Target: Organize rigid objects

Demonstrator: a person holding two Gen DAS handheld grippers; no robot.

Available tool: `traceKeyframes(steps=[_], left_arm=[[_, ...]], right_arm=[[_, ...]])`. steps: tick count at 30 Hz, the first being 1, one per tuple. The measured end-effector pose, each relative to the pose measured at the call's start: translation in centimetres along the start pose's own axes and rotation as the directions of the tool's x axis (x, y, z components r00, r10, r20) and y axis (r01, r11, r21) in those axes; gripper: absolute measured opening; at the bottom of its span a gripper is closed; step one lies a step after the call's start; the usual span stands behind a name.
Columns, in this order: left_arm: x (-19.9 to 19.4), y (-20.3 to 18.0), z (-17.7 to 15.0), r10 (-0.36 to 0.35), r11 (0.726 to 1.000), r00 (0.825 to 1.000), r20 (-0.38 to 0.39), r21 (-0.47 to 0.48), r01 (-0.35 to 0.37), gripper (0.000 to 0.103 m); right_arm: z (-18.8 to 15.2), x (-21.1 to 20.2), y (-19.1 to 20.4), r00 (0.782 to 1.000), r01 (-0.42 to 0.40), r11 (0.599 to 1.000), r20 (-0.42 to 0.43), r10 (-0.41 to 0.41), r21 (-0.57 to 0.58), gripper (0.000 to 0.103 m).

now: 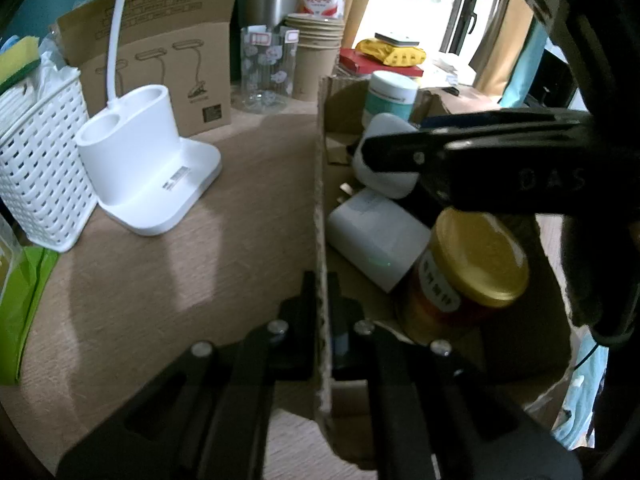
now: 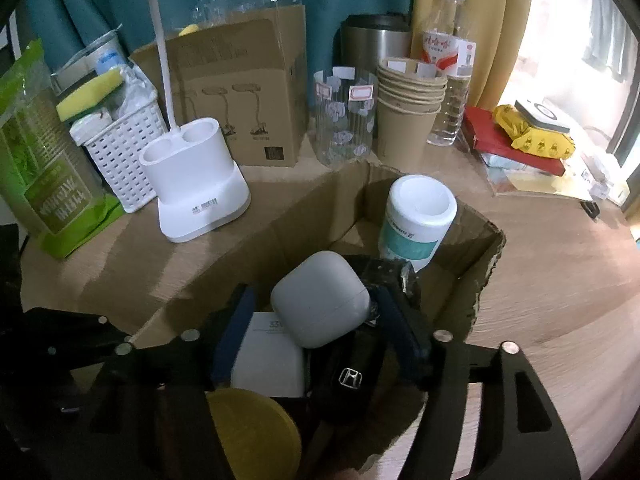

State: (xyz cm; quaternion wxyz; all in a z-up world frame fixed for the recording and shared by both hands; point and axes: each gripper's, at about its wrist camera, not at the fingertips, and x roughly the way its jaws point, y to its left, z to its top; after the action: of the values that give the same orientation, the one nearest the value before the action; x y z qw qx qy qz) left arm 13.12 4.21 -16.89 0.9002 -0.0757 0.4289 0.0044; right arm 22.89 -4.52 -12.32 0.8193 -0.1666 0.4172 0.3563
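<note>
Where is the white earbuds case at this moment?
In the right wrist view, the white earbuds case lies inside the cardboard box, between the open right claw's fingers, above the white charger.

Bare tabletop point(image 2: 560, 280) lay open at the right of the frame. The cardboard box point(image 2: 460, 280) was crowded: white bottle point(image 2: 418, 216), grey case point(image 2: 320, 300), gold-lidded jar point(image 2: 252, 432). Lamp base point(image 2: 200, 184) and basket point(image 2: 120, 156) blocked the left.

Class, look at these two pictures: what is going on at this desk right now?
A person with a gripper in each hand is sorting small things into a cardboard box. The left gripper is shut on the box's side wall, steadying it. The right gripper reaches into the box, its fingers on either side of a white rounded case; whether they press on it is unclear. A gold-lidded jar, a white tub and a car key already lie inside.
</note>
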Motion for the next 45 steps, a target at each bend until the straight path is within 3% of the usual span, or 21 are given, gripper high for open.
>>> traceKeyframes(steps=[9,16,22,33,37,44,45], left_arm=[[0.0,0.1,0.0,0.0,1.0,1.0,0.0,0.0,0.0,0.004],[0.0,0.0,0.0,0.0,1.0,1.0,0.0,0.0,0.0,0.004],[0.0,0.0,0.0,0.0,1.0,1.0,0.001,0.0,0.0,0.004],[-0.2,0.2,0.1,0.003,1.0,1.0,0.009,-0.007,-0.003,0.006],[-0.7,0.3,0.2,0.017,1.0,1.0,0.019,-0.014,-0.017,0.016],[-3.2,0.2,0.6,0.055,0.998,0.996,0.073,-0.009,-0.055,0.021],[-3.9,0.1,0.7,0.058,0.998,0.995,0.086,-0.011,-0.057,0.028]], right_arm=[[-0.5,-1.5,-0.7,0.999,0.028,0.999,0.03,-0.029,0.023,0.07],[-1.7,-3.7,-1.6,0.993,0.092,0.993,0.068,-0.097,0.074,0.07],[-3.3,-6.3,-3.0,0.982,0.141,0.978,0.104,-0.158,0.156,0.07],[-7.1,-9.4,-5.7,0.958,0.236,0.931,0.092,-0.271,0.277,0.07],[-8.1,-10.5,-6.0,0.949,0.264,0.916,0.091,-0.303,0.302,0.07],[-9.3,-13.0,-5.8,0.931,0.294,0.898,0.116,-0.347,0.329,0.07],[-9.3,-13.3,-5.7,0.928,0.297,0.896,0.12,-0.352,0.331,0.07]])
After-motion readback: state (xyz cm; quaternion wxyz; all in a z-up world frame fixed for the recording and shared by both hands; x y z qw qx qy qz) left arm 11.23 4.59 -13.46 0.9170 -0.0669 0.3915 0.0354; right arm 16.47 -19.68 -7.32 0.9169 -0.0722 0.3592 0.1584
